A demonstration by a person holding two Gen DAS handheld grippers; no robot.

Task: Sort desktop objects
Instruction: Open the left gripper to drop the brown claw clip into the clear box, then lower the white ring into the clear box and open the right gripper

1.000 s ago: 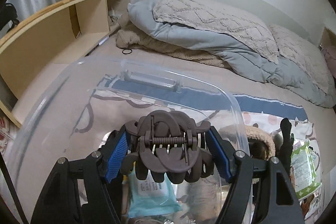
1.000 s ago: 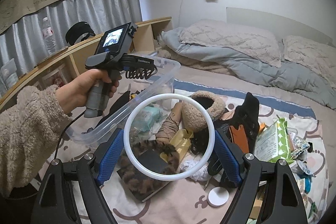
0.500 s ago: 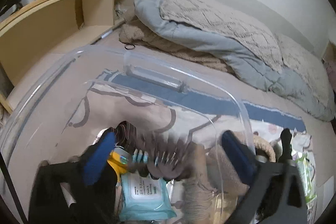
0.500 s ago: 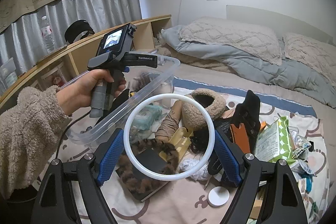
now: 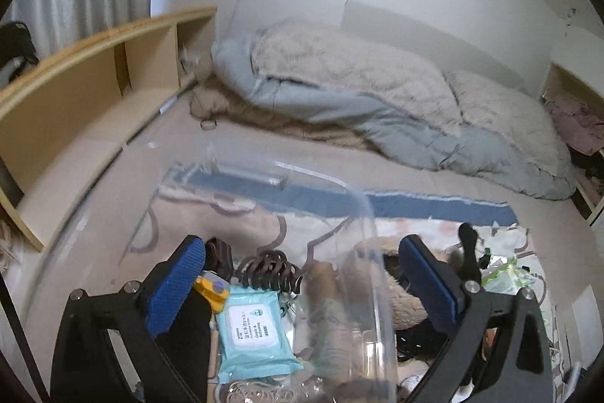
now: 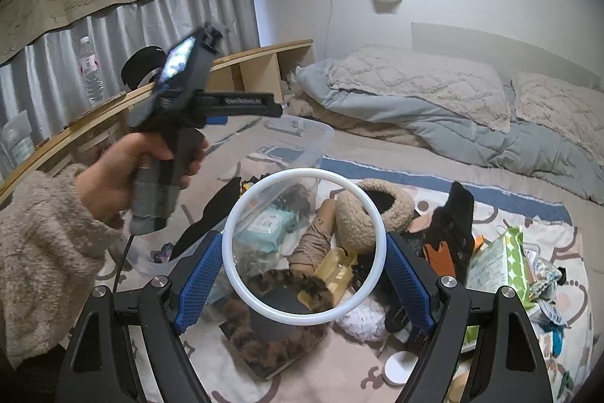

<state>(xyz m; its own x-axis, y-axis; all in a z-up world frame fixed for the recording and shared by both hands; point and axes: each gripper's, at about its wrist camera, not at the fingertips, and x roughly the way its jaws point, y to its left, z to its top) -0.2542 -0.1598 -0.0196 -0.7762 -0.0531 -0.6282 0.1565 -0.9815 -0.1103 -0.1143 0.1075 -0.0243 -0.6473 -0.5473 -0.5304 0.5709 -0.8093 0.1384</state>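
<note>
- Left wrist view: the left gripper (image 5: 302, 274) has just been opening and stands wide, nothing between its pads. The brown hair claw (image 5: 268, 270) lies below in the clear plastic bin (image 5: 372, 263), beside a blue wipes pack (image 5: 253, 331); blur hides finer detail.
- Right wrist view: the right gripper (image 6: 304, 274) grips a white ring (image 6: 302, 178) between its blue pads (image 6: 198, 284).

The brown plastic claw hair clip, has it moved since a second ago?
Yes. The brown plastic claw hair clip dropped from the left gripper, whose jaws have just been opening, into the clear plastic bin, beside the wipes pack.
</note>
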